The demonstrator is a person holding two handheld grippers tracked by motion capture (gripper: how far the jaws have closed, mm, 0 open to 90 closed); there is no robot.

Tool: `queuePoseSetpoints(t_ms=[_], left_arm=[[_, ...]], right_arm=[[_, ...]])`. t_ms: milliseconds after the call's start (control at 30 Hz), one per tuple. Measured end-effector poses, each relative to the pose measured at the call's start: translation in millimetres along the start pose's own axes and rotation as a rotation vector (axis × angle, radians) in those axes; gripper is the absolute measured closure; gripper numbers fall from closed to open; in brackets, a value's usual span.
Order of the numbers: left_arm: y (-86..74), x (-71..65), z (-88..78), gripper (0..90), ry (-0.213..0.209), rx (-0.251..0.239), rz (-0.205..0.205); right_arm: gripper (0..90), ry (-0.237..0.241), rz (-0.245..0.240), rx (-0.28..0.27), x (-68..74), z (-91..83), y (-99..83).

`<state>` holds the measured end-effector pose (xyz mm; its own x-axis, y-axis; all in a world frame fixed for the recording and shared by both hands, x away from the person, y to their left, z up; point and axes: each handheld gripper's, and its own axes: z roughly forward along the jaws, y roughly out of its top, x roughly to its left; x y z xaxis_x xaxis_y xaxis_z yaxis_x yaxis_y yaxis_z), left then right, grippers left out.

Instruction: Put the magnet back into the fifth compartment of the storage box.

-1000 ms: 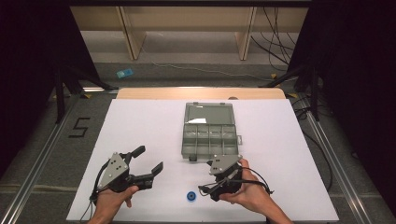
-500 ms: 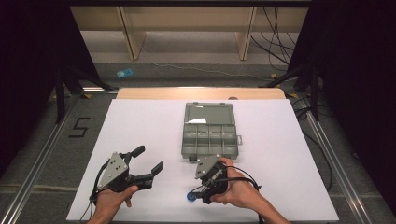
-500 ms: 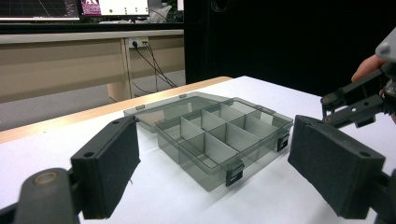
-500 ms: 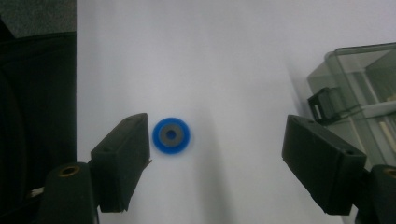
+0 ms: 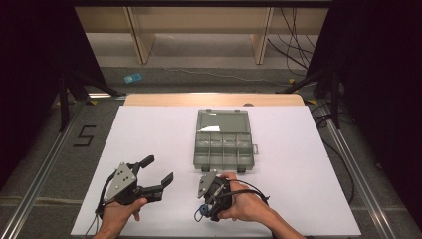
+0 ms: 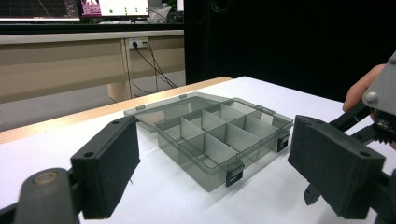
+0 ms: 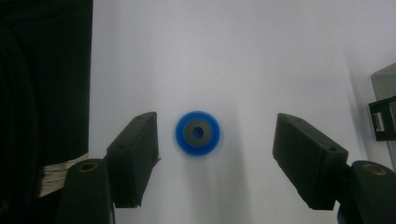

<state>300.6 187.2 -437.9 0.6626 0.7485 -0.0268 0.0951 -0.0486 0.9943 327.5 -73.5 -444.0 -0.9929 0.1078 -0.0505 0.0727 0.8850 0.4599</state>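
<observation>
Right hand-held gripper (image 7: 215,154) pointed down at the desk (image 5: 149,129) near its front edge, jaws partly open and just closing in. A blue ring (image 7: 198,132) with a grey centre lay flat between them, clear of both pads. Left hand-held gripper (image 5: 161,174) sat near the front-left, jaws wide open, holding nothing. An open grey organiser box (image 5: 223,149) with empty compartments lay mid-desk, just behind the right gripper. Desk top white, wooden strip along the far edge. Beyond it: grey floor, cables, dark curtains at both sides.
</observation>
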Motion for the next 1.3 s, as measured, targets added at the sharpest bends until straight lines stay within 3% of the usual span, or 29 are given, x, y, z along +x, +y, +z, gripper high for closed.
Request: queuePoseSetpoints(t_ms=[500, 1300], left_arm=[[0.0, -0.2, 0.0, 15.7, -0.001, 0.0, -0.003], [0.1, 0.0, -0.1, 15.7, -0.002, 0.0, 0.0]], right_arm=[[37.1, 0.017, -0.02, 0.04, -2.4, 8.3, 5.7], [52.1, 0.069, -0.054, 0.136, -3.0, 23.8, 11.6]])
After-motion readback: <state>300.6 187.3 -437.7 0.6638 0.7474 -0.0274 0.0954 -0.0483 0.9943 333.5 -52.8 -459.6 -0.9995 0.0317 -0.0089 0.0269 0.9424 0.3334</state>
